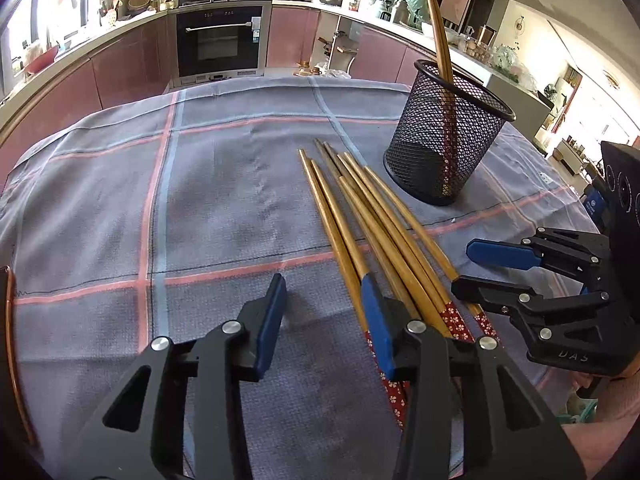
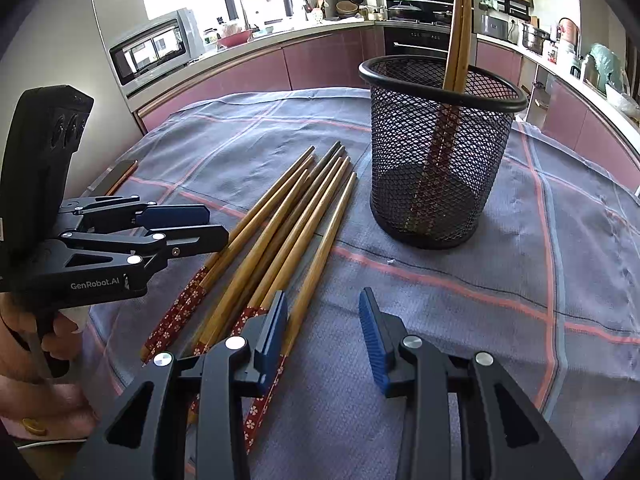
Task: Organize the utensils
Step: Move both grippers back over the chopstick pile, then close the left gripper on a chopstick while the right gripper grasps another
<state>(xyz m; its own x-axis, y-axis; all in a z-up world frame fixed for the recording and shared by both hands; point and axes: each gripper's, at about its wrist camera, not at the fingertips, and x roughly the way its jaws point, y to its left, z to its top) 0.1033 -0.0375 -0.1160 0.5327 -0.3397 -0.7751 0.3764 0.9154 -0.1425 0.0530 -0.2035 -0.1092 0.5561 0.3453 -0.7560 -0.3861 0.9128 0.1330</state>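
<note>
Chopsticks (image 1: 372, 220) lie loose beside the cup (image 1: 446, 136).
Light, stiff, slippery; I'd pinch mid-shaft. My left hand-held gripper (image 1: 326, 320) and right hand-held gripper (image 2: 324, 332) gape, holding nothing.

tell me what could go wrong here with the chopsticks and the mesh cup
The loose chopsticks lie bunched and overlapping on the tablecloth, so either gripper may pinch several at once or roll the rest away. The left gripper and right gripper sit close at the same end of the pile and could bump. The mesh cup looks light, and the two chopsticks in it lean on its rim; a clumsy insert might tip it.
</note>
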